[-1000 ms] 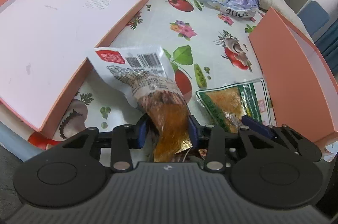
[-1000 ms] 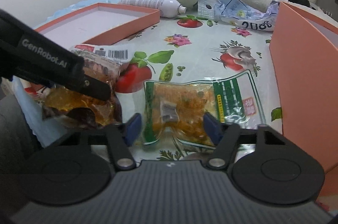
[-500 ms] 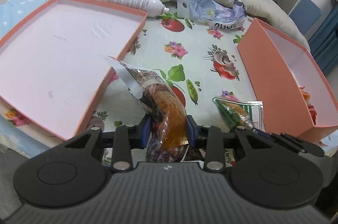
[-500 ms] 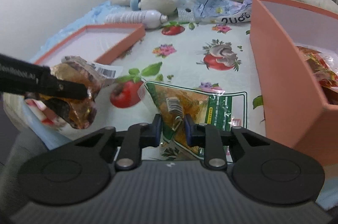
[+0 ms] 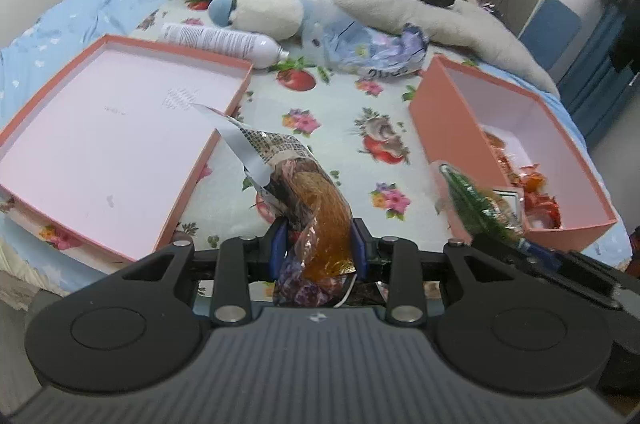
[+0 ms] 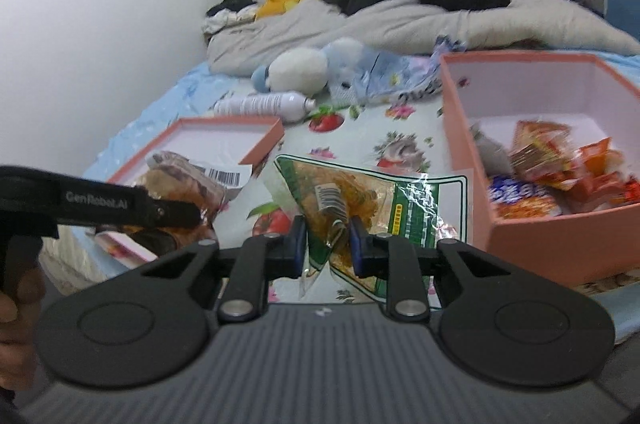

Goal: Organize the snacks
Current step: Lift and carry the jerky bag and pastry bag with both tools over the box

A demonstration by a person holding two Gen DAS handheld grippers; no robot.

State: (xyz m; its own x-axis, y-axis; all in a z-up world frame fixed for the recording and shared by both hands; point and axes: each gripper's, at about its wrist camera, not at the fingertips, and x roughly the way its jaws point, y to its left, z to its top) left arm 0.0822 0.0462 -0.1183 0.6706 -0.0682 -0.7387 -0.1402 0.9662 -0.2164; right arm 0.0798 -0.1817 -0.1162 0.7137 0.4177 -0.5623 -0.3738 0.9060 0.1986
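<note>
Left gripper (image 5: 317, 244) clamped on brown pack (image 5: 316, 196), right gripper (image 6: 327, 244) clamped on green pack (image 6: 360, 200), both lifted over floral cloth (image 5: 340, 104) (beside snack-filled box (image 6: 560, 236)).

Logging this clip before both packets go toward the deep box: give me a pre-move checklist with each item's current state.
1. Left gripper shut on the brown snack packet: ok.
2. Right gripper shut on the green snack packet: ok.
3. Both packets lifted off the floral cloth: cannot tell.
4. Deep box open on top, room left inside: ok.
5. Grip firmness, jaws pinch only the packets' ends: cannot tell.
</note>
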